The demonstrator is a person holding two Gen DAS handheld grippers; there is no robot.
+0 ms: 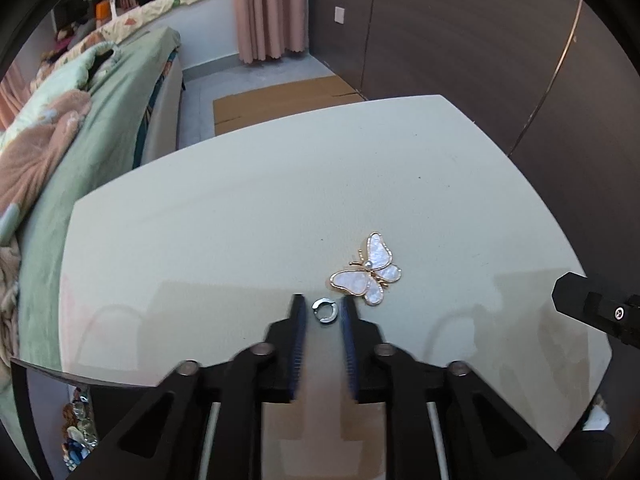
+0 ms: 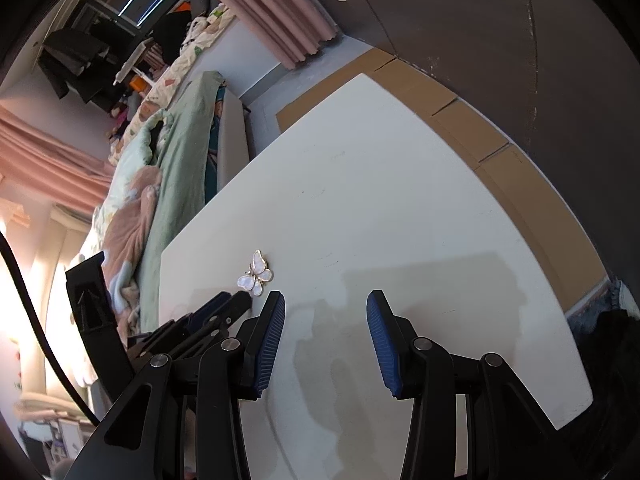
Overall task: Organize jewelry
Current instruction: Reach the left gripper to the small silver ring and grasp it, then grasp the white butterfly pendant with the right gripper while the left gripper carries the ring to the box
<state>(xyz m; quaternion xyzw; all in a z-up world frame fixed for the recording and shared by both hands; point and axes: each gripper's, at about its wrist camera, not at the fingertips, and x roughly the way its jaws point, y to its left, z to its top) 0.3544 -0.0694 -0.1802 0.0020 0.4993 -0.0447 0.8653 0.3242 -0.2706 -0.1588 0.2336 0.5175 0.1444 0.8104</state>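
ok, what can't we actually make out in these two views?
- Small silver ring: left wrist view, whether the left gripper pads touch it is unclear.
- Same ring: right wrist view, hidden behind the left gripper.
- Butterfly brooch: its pin or clasp is underneath, out of sight.
- Right gripper: left wrist view, cut off by the right edge.
- Jewelry box or tray: none in either view.

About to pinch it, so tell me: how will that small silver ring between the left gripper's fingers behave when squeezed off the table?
The small silver ring is probably stiff metal, so it should not deform. It lies flat on the smooth white table, so it may skid or flip up as the left gripper squeezes. It looks tiny and light, and could pop out sideways toward the butterfly brooch.
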